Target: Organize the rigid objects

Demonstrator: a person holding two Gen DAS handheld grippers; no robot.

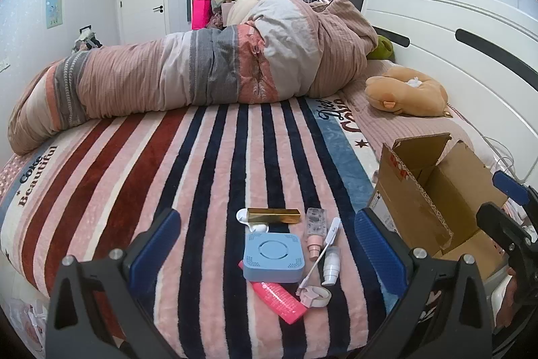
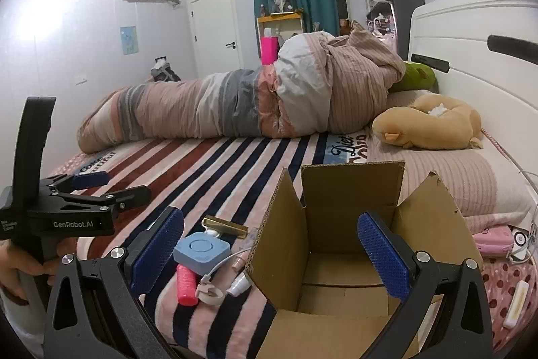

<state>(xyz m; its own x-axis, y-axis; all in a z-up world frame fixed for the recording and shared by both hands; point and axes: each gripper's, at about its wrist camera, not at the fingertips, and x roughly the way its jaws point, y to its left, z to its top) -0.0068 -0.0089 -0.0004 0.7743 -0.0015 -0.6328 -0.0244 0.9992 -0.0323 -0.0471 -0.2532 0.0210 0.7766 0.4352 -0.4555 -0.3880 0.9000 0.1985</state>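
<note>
Small items lie on the striped blanket: a blue square box (image 1: pixel 273 256) (image 2: pixel 201 252), a gold bar (image 1: pixel 273 215) (image 2: pixel 226 226), a pink tube (image 1: pixel 278 301) (image 2: pixel 187 284), a tape roll (image 1: pixel 315 295) (image 2: pixel 211 292), a clear pink-capped bottle (image 1: pixel 315 227), a white pump bottle (image 1: pixel 331 265) and a white toothbrush (image 1: pixel 322 253). An open, empty cardboard box (image 1: pixel 433 190) (image 2: pixel 339 244) stands to their right. My left gripper (image 1: pixel 267 249) is open around the items and holds nothing. My right gripper (image 2: pixel 270 253) is open in front of the box and holds nothing.
A rolled duvet (image 1: pixel 201 69) lies across the far side of the bed. A tan plush toy (image 1: pixel 408 95) and the white headboard (image 1: pixel 454 32) are at right. Pink and white gadgets (image 2: pixel 494 243) with cables lie right of the box. The bed edge is below.
</note>
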